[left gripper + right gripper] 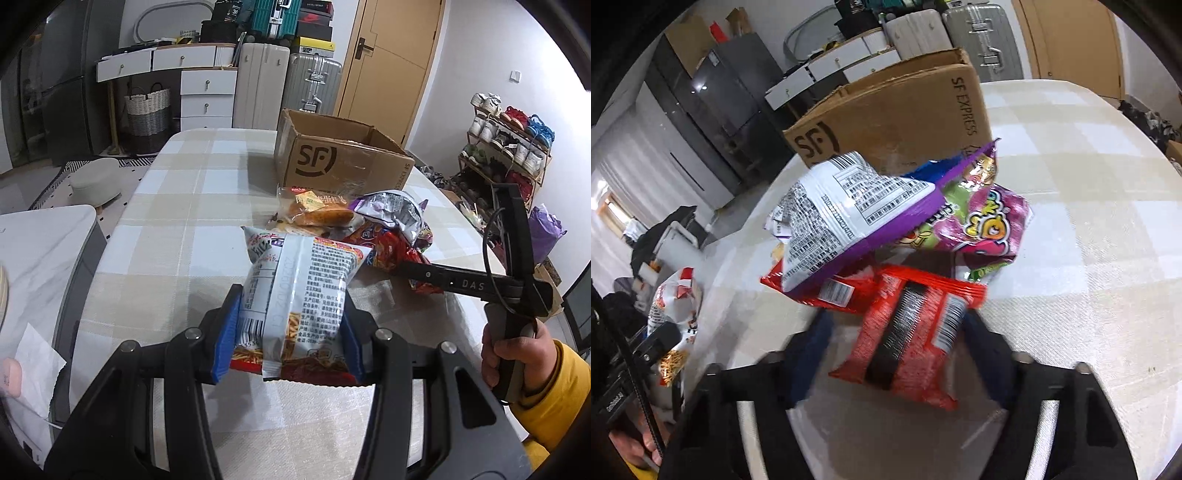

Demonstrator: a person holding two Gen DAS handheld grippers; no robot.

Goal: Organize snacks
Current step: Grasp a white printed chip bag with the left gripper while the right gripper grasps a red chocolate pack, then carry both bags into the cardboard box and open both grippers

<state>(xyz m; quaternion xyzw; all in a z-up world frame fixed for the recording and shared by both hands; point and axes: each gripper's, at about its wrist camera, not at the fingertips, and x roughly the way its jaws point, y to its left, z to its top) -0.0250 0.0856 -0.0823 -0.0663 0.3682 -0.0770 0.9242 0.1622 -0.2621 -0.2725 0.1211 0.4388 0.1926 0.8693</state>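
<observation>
Left tongs (291, 332) clamped on white packet (295, 288), right tongs (897, 350) narrowed around red packet (908, 332): lift both clear, into box (332, 162) at worktop's (166, 221) far edge.

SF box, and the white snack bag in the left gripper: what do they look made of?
SF box: brown corrugated cardboard, matte, with a scuffed face and raw flap edges. White snack bag in the left gripper: probably thin glossy plastic film, judging by its crinkles, sheen and back seam.

One cardboard box (343, 157), about six snack packets (295, 291), two tools (290, 341)
</observation>
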